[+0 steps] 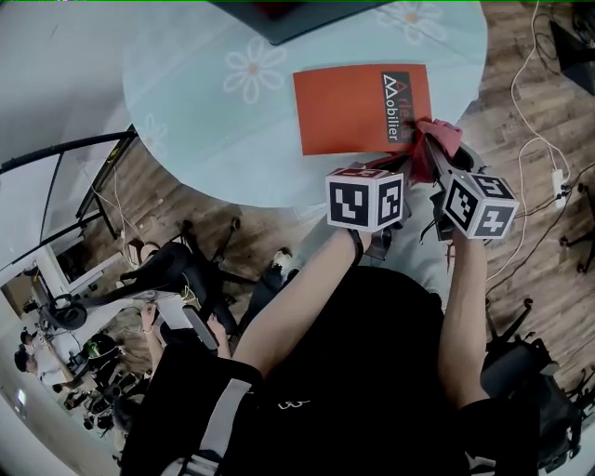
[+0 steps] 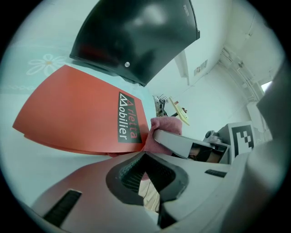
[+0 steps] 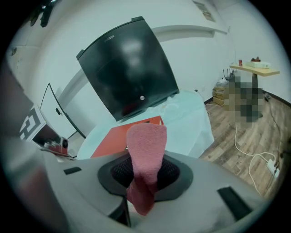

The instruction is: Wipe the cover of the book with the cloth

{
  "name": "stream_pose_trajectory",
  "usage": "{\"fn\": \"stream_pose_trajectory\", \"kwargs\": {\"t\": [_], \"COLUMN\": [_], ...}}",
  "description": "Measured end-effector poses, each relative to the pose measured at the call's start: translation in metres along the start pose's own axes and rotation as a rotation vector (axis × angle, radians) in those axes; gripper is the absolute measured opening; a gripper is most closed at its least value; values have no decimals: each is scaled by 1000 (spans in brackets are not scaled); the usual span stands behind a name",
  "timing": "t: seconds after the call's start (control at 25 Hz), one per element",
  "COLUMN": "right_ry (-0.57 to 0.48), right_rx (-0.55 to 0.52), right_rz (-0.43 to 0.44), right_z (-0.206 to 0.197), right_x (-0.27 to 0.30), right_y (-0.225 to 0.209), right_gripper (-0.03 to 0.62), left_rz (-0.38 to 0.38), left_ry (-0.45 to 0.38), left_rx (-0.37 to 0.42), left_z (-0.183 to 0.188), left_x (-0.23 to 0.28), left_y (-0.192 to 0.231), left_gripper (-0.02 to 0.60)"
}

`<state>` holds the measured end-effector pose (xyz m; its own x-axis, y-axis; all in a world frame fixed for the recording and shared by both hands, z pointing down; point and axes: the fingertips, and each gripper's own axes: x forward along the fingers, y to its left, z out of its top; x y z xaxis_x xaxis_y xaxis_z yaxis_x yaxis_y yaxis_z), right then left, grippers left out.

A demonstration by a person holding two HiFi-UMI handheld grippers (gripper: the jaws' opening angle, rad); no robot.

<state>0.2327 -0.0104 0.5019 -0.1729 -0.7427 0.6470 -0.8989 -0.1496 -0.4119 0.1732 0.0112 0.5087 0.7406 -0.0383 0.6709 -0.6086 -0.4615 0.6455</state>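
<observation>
An orange-red book (image 1: 349,107) with a dark label lies flat on the round table (image 1: 204,121), near its front edge. My right gripper (image 1: 429,151) hovers at the book's near right corner, shut on a pink cloth (image 1: 441,136). In the right gripper view the cloth (image 3: 145,145) stands up out of the right gripper (image 3: 144,182), with the book (image 3: 119,136) just beyond. My left gripper (image 1: 386,167) sits beside it at the book's near edge. Its jaws (image 2: 144,157) are shut on nothing, with the book (image 2: 82,113) close ahead.
A black screen (image 1: 288,14) stands at the table's far side, behind the book. The tablecloth is pale blue with daisy prints. Below the table edge are wooden floor, white cables (image 1: 535,139), a black chair base (image 1: 186,270) and people at lower left.
</observation>
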Motion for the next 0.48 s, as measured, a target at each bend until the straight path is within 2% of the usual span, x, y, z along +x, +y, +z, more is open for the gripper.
{"fn": "stream_pose_trajectory", "kwargs": {"t": [0.16,0.48], "right_ry": [-31,-61], "right_rx": [-10,-118], "right_rz": [-7,86], "right_z": [15,39], "right_x": [-4,2], "right_y": [4,64], "right_gripper": [100,100], "left_rz": [4,35], "left_ry": [-69,-229], "left_rx": [-24,-110], "left_z": [15,33], "left_x": [-20,-78], "left_y": [8,30], "left_gripper": [14,14]}}
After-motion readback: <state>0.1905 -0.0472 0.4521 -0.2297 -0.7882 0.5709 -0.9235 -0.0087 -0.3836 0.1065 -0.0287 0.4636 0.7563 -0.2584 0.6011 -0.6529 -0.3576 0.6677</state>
